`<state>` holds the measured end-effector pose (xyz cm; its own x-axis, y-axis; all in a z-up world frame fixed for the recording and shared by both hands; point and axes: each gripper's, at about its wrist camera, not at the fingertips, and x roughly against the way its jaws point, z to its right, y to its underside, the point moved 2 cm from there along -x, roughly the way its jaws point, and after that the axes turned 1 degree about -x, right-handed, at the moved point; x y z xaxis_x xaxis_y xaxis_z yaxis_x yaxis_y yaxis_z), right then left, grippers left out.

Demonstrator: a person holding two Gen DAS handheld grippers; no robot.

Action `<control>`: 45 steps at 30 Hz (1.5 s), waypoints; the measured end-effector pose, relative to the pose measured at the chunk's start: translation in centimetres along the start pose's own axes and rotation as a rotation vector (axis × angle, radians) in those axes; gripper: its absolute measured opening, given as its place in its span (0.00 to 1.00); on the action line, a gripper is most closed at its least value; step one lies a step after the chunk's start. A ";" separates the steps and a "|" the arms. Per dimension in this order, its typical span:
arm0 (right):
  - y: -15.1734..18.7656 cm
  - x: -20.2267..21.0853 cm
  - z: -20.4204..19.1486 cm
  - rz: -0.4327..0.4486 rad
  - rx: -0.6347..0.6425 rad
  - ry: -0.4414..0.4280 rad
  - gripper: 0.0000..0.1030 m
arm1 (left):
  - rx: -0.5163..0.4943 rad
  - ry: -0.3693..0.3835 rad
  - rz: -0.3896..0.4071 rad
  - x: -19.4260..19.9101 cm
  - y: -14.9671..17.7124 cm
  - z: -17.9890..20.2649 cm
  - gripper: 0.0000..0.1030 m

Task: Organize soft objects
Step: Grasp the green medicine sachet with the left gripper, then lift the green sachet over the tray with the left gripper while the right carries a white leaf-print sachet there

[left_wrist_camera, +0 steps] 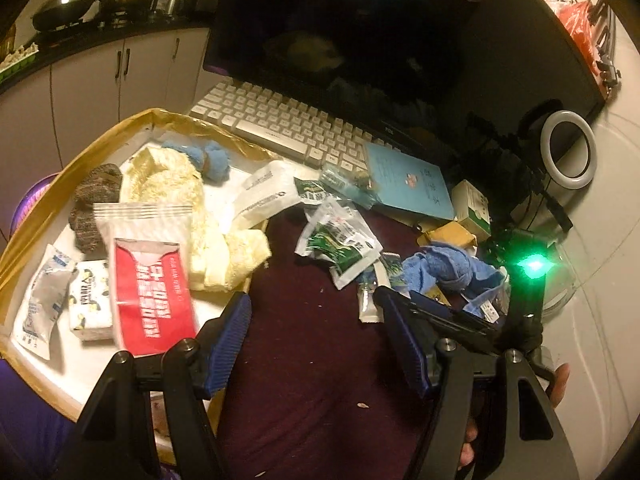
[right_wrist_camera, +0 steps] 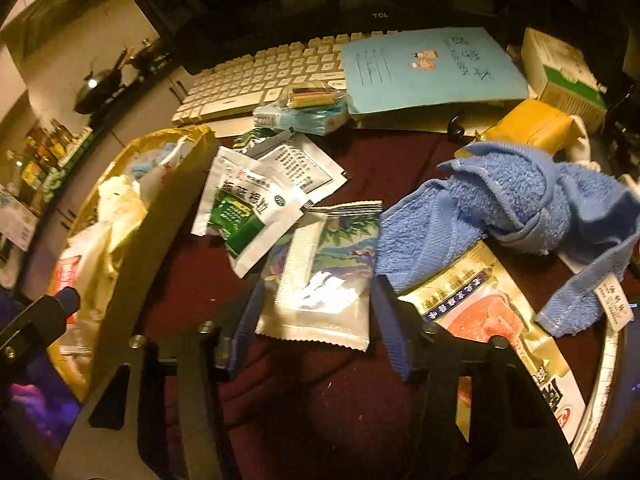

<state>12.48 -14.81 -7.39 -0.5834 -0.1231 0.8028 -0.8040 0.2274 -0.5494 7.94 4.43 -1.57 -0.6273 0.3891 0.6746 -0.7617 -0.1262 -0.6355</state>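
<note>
Right gripper (right_wrist_camera: 316,312) sits nearest, jaws apart around a pale snack packet (right_wrist_camera: 320,280) on the maroon cloth (right_wrist_camera: 320,400); the pads look just short of pressing it, hard to say with the blur. Left gripper (left_wrist_camera: 316,320) hangs open over bare cloth, nothing between its fingers. Blue towel (right_wrist_camera: 520,200) lies bunched right of the packet, partly over a gold pouch (right_wrist_camera: 496,320). Green-white sachets (right_wrist_camera: 248,216) are scattered beyond. Gold-rimmed tray (left_wrist_camera: 120,128) at left holds a cream towel (left_wrist_camera: 180,188), red packet (left_wrist_camera: 152,300), grey sock (left_wrist_camera: 94,200). Keyboard (left_wrist_camera: 288,124) and monitor (left_wrist_camera: 360,20) are farthest.
</note>
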 end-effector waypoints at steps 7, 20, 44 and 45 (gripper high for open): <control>0.4 0.8 1.3 0.019 -0.050 -0.060 0.40 | -0.033 0.018 -0.084 -3.0 -1.5 2.0 0.67; 0.8 2.7 3.6 0.123 -0.141 -0.149 0.40 | 0.017 -0.072 -0.194 -11.7 -4.0 3.6 0.65; 0.9 2.4 3.9 0.113 -0.150 -0.164 0.41 | -0.114 -0.054 -0.108 -9.7 -2.5 5.5 0.35; 0.9 2.5 3.8 0.116 -0.149 -0.166 0.41 | -0.114 -0.040 -0.101 -8.9 -2.3 5.6 0.35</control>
<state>9.86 -18.60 -6.83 -0.6915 -0.2423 0.6805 -0.7119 0.3881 -0.5853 14.37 -3.82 -4.04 -0.5560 0.3572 0.7505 -0.7995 0.0168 -0.6004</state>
